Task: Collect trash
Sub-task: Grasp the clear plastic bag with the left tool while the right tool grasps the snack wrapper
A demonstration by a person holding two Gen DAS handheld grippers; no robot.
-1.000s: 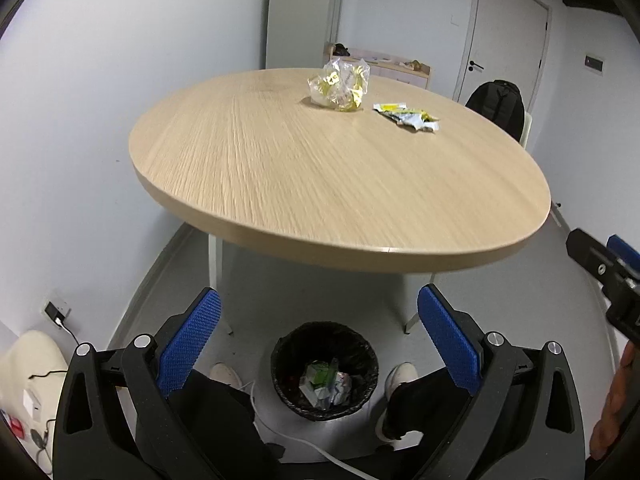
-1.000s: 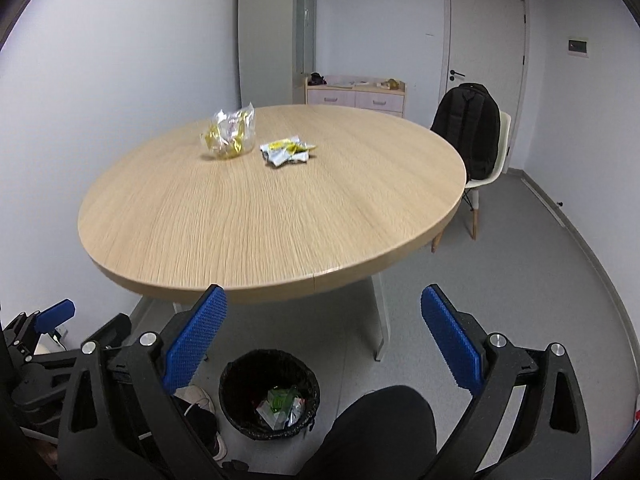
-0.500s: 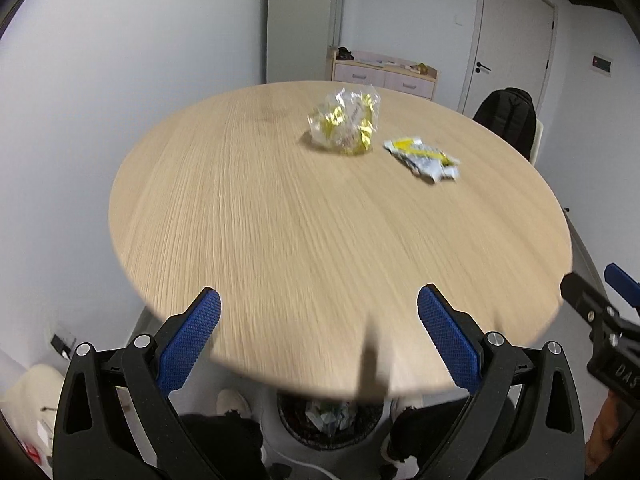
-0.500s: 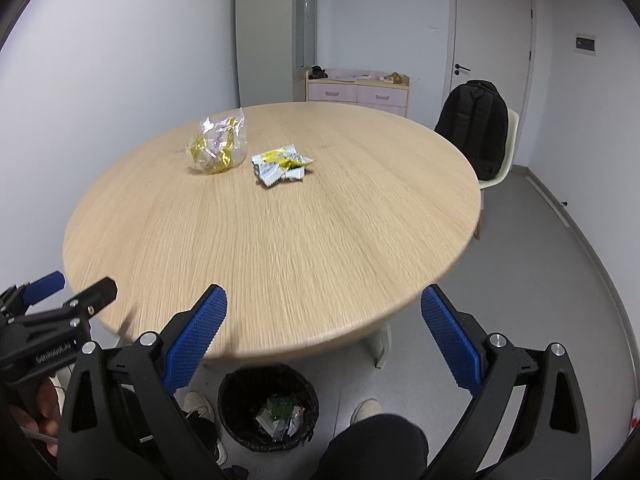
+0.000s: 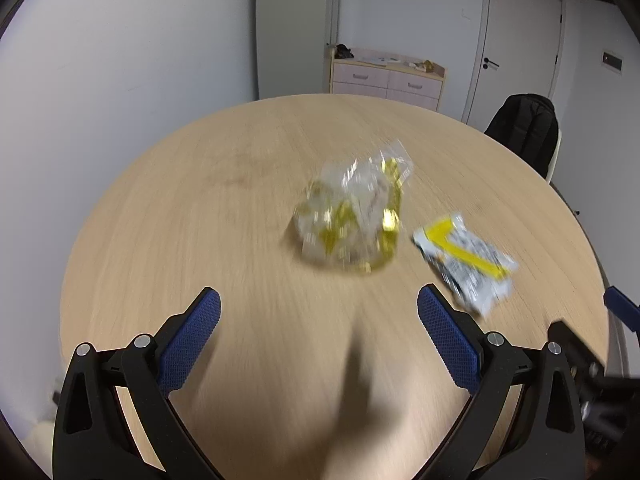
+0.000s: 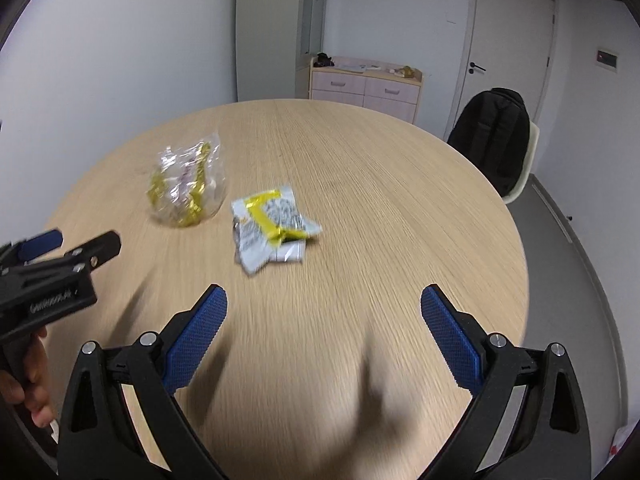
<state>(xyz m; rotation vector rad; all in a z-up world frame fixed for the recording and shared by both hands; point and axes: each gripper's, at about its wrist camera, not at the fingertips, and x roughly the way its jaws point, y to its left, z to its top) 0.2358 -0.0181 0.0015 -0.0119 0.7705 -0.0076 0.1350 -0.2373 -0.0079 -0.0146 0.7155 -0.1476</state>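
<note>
The left hand-held gripper [image 5: 319,308] was held above the near half of the round wooden bench [image 5: 224,216], its blue-padded fingers [image 5: 188,344] spread wide apart with nothing between them. The right hand-held gripper [image 6: 324,308] was likewise released, fingers [image 6: 450,338] spread and empty, above the bench's near edge. Two pieces of trash lay on the bench surface: a crumpled clear bag [image 5: 354,216] with yellow print, positioned ahead of the left hand-held gripper and slightly right of its centre line, and a flat white and yellow wrapper [image 5: 466,256] just beside the bag, on its right (both appeared blurred in the left wrist view). In the right wrist view the wrapper [image 6: 272,226] lay ahead and left of the right hand-held gripper, with the clear bag [image 6: 186,182] further left. Neither hand-held gripper touched either item. A black backpack [image 6: 492,136] rested on a chair [image 6: 524,168] beyond the bench, and a pink drawer unit [image 6: 364,88] stood against the far wall.
</note>
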